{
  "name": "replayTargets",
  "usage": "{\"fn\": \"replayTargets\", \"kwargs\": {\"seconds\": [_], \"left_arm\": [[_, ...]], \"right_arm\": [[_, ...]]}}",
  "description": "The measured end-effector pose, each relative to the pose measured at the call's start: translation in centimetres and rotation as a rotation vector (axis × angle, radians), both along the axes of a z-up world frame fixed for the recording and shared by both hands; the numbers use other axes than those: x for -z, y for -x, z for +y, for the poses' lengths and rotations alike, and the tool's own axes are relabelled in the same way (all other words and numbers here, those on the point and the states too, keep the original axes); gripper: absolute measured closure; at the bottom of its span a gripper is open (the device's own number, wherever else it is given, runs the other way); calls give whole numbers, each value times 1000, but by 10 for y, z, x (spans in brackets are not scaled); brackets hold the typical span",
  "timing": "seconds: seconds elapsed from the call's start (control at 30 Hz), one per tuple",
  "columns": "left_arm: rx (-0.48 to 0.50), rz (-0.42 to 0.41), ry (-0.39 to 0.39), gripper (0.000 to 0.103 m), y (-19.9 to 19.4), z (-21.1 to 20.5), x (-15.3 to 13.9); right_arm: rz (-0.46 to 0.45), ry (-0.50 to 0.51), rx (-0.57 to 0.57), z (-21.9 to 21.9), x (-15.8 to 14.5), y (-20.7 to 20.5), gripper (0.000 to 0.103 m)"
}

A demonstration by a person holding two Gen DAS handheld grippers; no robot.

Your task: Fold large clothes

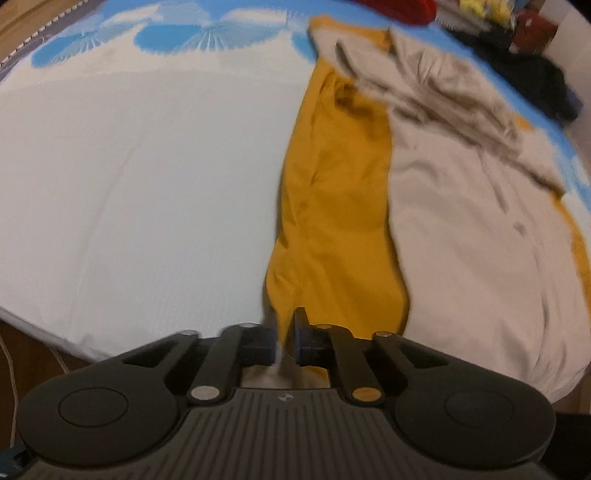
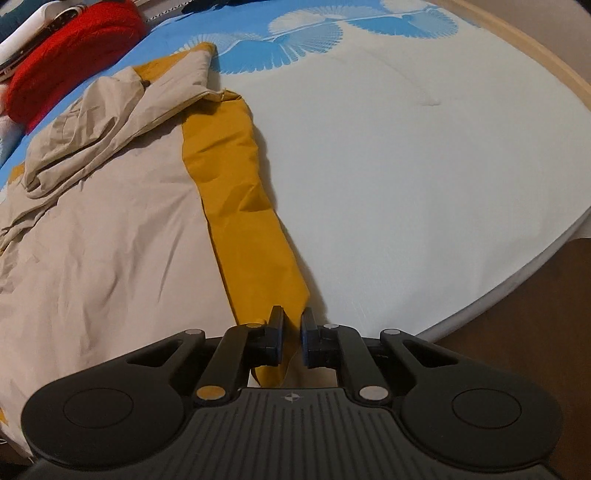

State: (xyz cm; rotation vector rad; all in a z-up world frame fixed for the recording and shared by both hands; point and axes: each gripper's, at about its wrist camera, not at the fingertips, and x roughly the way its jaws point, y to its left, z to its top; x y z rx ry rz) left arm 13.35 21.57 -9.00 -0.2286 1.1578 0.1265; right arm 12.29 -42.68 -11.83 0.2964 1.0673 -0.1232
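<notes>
A large beige jacket [image 1: 461,221] with mustard-yellow side panels [image 1: 340,184] lies spread on the bed, its hood bunched at the far end. In the left wrist view, my left gripper [image 1: 286,332] is at the jacket's near hem and shut on the bottom corner of its yellow panel. In the right wrist view the same jacket [image 2: 110,221] fills the left side. My right gripper [image 2: 292,325] is shut on the narrow near end of the other yellow strip [image 2: 236,184]. Both grippers point steeply down at the near edge of the garment.
The bed sheet [image 1: 129,166] is white with a blue fan print at the far end [image 2: 306,33]. A red knitted item [image 2: 74,51] and a pile of dark clothes [image 1: 517,66] lie beyond the jacket. Brown wooden floor [image 2: 535,314] shows past the mattress edge.
</notes>
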Motion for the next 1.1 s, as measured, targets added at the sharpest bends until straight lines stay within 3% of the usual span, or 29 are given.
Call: {"fn": "replayTargets", "kwargs": {"seconds": [0.1,0.23,0.27,0.3,0.4,0.53,0.63,0.67,0.77,0.9,0.93,1.0,1.1], "left_arm": [[-5,50,-16,72,0,0,9],[12,48,-35,72,1,-2,9],[14,48,-35,73,1,-1,9],[17,46,-34,80,-1,-1,10],[34,25,-49,96,2,-4,5],[55,-18,-65,97,6,-12,-6],[45,0,-77,86,4,-14,-2],[43,13,-74,77,3,-14,1],[49,31,-91,76,2,-15,7],[41,30,-77,75,3,-10,10],[43,30,-74,75,3,-10,10],[47,15,-69,95,4,-8,7],[49,-33,-39,96,8,-7,-3]], "right_arm": [[49,1,13,-2,9,-1,82],[92,56,-33,6,18,-1,78],[92,67,-45,8,18,-2,79],[89,72,-50,9,17,-2,88],[61,66,-62,11,9,1,94],[0,53,-72,12,-6,9,96],[-2,59,-71,11,-6,11,93],[10,61,-68,11,-3,11,87],[67,100,-78,15,10,9,80],[91,168,-119,28,18,6,78],[93,178,-123,30,19,5,78],[86,183,-122,32,17,4,98],[40,173,-122,34,8,6,98]]}}
